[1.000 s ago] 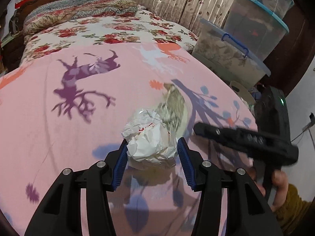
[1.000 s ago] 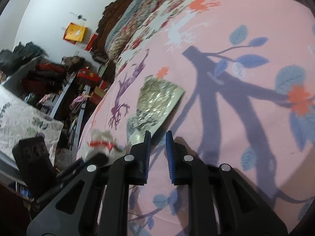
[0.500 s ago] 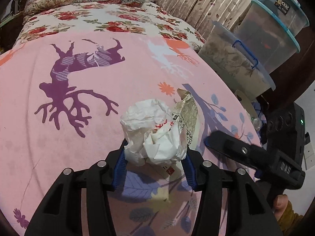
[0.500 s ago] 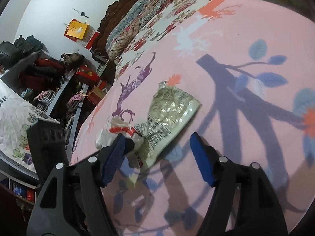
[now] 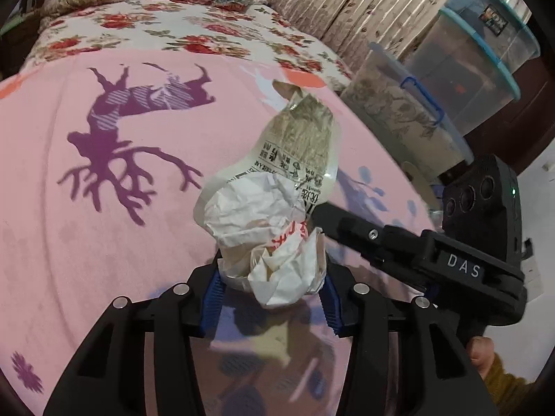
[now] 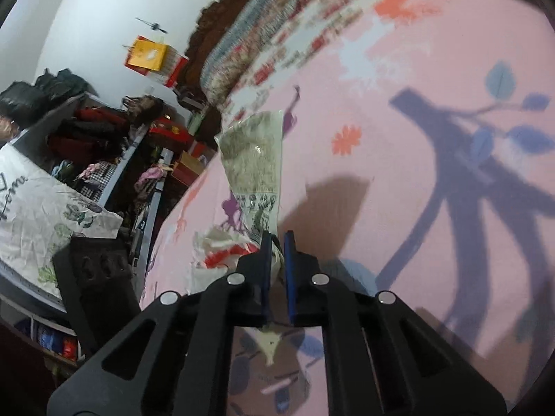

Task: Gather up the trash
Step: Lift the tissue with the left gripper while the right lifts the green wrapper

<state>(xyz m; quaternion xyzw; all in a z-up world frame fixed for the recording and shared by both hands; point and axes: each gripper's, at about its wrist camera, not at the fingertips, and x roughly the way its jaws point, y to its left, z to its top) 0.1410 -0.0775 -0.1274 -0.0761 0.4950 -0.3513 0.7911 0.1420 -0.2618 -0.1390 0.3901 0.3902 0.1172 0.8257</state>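
- Left gripper (image 5: 270, 277) squeezed tight on crumpled paper ball (image 5: 263, 232), lifted above pink bed cover (image 5: 104, 242) to carry away.
- Right gripper (image 6: 276, 260) pinched nearly closed on flat wrapper (image 6: 255, 163), just right of the ball.
- Both trash bits kept close, likely for one trip.

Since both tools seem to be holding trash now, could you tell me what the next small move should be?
Probably lift both together and carry them off the pink blanket. The left tool is shut on the crumpled paper, the right tool on the printed wrapper, and no bin is in view yet.
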